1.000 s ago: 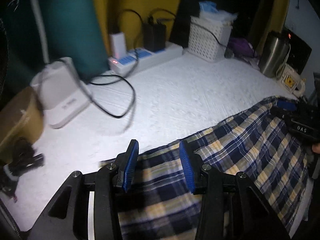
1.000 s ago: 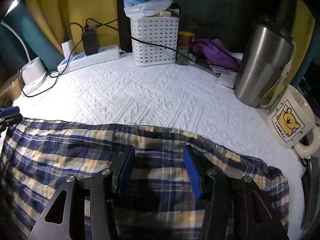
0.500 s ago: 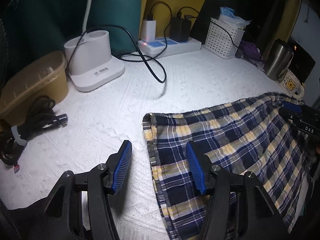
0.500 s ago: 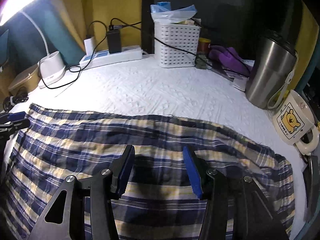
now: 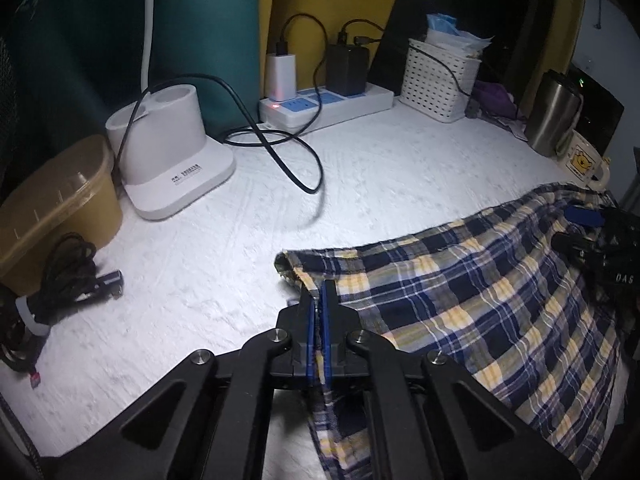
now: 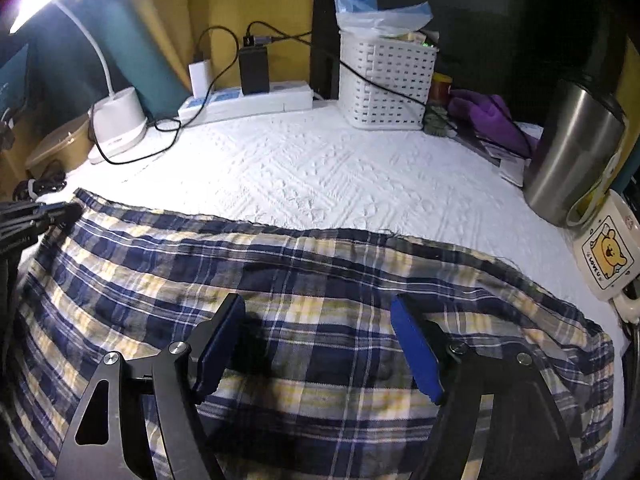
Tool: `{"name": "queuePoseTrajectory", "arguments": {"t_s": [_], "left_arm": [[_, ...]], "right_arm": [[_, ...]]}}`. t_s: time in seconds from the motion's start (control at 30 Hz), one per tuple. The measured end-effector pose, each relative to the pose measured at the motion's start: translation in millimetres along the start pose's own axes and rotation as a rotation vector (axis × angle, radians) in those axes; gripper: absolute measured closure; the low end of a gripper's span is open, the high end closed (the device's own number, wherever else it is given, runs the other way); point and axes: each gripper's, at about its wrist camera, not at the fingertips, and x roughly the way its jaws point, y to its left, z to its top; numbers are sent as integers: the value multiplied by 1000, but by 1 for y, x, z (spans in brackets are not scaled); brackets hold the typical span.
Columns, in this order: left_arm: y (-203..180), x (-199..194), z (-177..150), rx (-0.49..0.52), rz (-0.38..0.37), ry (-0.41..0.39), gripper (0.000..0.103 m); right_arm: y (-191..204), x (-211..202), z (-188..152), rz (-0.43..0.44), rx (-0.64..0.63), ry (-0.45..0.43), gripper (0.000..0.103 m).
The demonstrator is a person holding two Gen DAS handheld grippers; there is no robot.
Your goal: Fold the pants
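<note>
My left fingers (image 5: pixel 319 300) have just snapped shut, and they pinch the edge of the pants (image 5: pixel 472 312) near the corner, so I can lift that end and fold it over. My right fingers (image 6: pixel 316 344) have just spread wider and stand wide open over the middle of the pants, with cloth under them but nothing held. I think they are open so they can come down and grab their own bit next. The pants are blue and yellow checks and lie flat along the near side of the white bumpy surface (image 6: pixel 320 168). There is lots of bare room behind them for folding. At the back are a white lamp base (image 5: pixel 168 152), a power strip (image 5: pixel 324 104) with plugs, a white basket (image 6: pixel 386 84), a shiny metal cup (image 6: pixel 572 148) and a bear mug (image 6: pixel 606 258). A brown tub (image 5: pixel 56 204) sits on the left. The room is dim, with one bright lamp.
</note>
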Motion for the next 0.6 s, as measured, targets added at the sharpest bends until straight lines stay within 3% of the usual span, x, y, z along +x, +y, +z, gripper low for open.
{"name": "queuePoseTrajectory", "arguments": {"t_s": [0.17,0.37,0.4,0.43,0.47,0.5,0.6], "left_arm": [[7,5,2,-11,60,22,102],[12,-37,-8,-83,43,1,99],[10,-45,-12,-86,39,1,95],[7,-55,-20,-88,32,2,79],[4,-62,-26,-92,27,3,55],[1,-70,-34,-100,18,3,48],[-9,-92,-63,-136,-19,21,47]], "right_arm": [[-1,9,-3,-11,5,15,23],[0,-10,-8,-14,15,-17,23],[1,-15,-11,-12,15,-22,23],[4,-20,-14,-7,13,-29,23],[6,-24,-17,-5,11,-30,23],[9,-30,-22,1,6,-31,23],[20,-42,-35,14,-12,-32,23]]}}
